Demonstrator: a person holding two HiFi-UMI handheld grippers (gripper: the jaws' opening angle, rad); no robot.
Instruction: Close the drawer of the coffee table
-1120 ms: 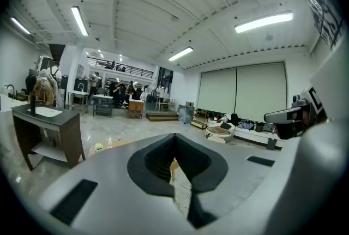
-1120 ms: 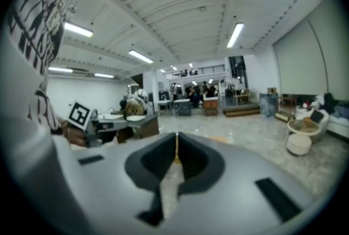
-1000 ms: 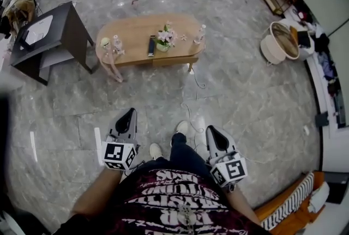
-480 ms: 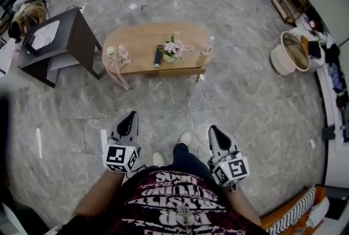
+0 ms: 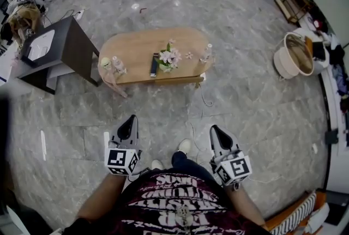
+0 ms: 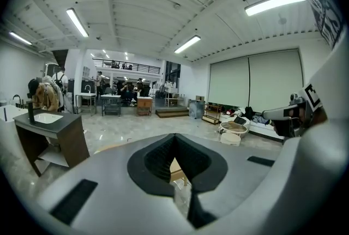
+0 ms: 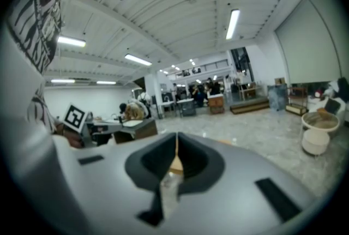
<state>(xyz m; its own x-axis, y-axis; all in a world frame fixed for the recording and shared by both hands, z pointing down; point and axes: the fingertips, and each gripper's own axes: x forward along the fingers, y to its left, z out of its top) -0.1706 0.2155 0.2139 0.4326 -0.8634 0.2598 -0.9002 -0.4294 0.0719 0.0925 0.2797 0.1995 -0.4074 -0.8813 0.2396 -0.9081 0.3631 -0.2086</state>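
The oval wooden coffee table (image 5: 136,46) stands on the marble floor well ahead of me. On it are a flower pot (image 5: 168,58), a dark remote (image 5: 154,66) and small bottles (image 5: 206,53). Its near side (image 5: 163,80) faces me; I cannot tell how far a drawer stands out there. My left gripper (image 5: 129,122) and right gripper (image 5: 215,131) are held low in front of my body, both shut and empty, far short of the table. A sliver of the table (image 6: 175,169) shows past the left gripper (image 6: 174,138) in its own view, and likewise past the right gripper (image 7: 176,138).
A dark side table (image 5: 60,43) stands left of the coffee table. A white round basket (image 5: 297,54) sits at the right. A cable (image 5: 204,97) trails on the floor from the table's right end toward my shoes (image 5: 184,145). Shelves and clutter line the right wall.
The coffee table has slid lower in the head view as I walk toward it. Both grippers have travelled forward with me and stay shut.
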